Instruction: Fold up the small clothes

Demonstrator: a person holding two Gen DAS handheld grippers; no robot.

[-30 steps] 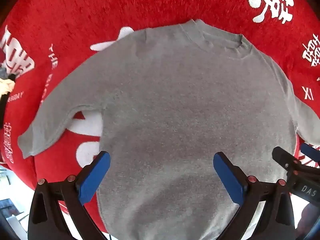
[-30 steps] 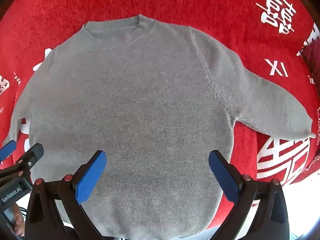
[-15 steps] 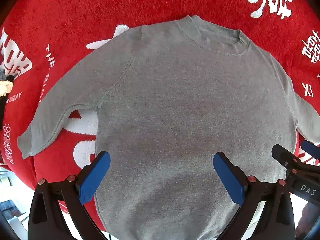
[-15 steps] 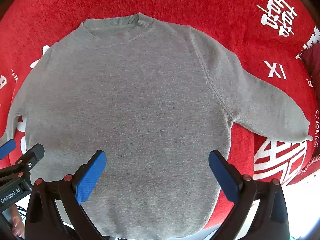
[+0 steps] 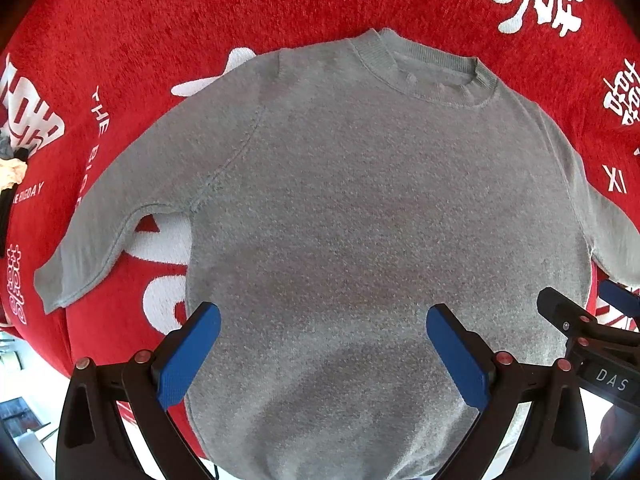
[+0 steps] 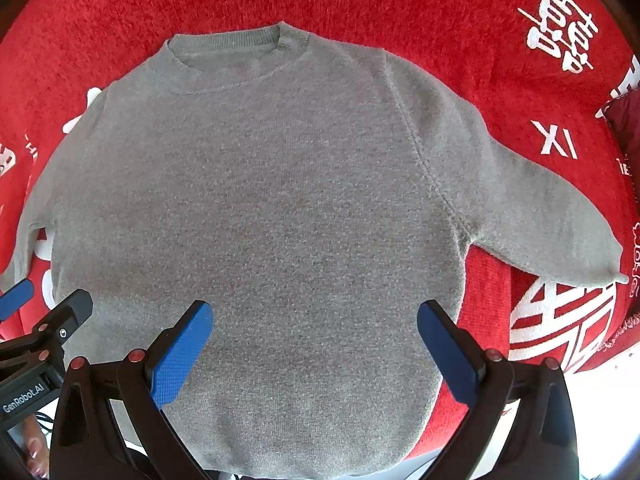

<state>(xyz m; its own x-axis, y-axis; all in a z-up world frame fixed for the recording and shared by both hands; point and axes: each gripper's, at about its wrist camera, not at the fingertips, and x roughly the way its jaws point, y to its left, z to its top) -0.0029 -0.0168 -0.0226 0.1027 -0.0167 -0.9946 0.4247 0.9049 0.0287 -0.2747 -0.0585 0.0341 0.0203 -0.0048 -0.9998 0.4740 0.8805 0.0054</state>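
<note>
A small grey sweater (image 5: 360, 208) (image 6: 280, 200) lies flat and face up on a red cloth, collar (image 5: 428, 72) (image 6: 232, 60) away from me, both sleeves spread outward. My left gripper (image 5: 322, 344) hovers open over the lower body of the sweater, its blue pads (image 5: 188, 354) wide apart with nothing between them. My right gripper (image 6: 314, 344) also stands open above the lower body, nothing held. The left sleeve cuff (image 5: 54, 284) and the right sleeve cuff (image 6: 592, 256) lie flat on the cloth. Each gripper shows at the edge of the other's view.
The red cloth (image 5: 200, 20) (image 6: 440, 8) with white printed characters covers the surface and drops off at the near edge. A dark red item (image 6: 624, 116) sits at the far right. Small objects (image 5: 12, 168) lie at the left edge.
Both views have shifted slightly, so the sweater sits a little lower and more centred in frame. The sweater itself has not moved and both grippers stay open.
</note>
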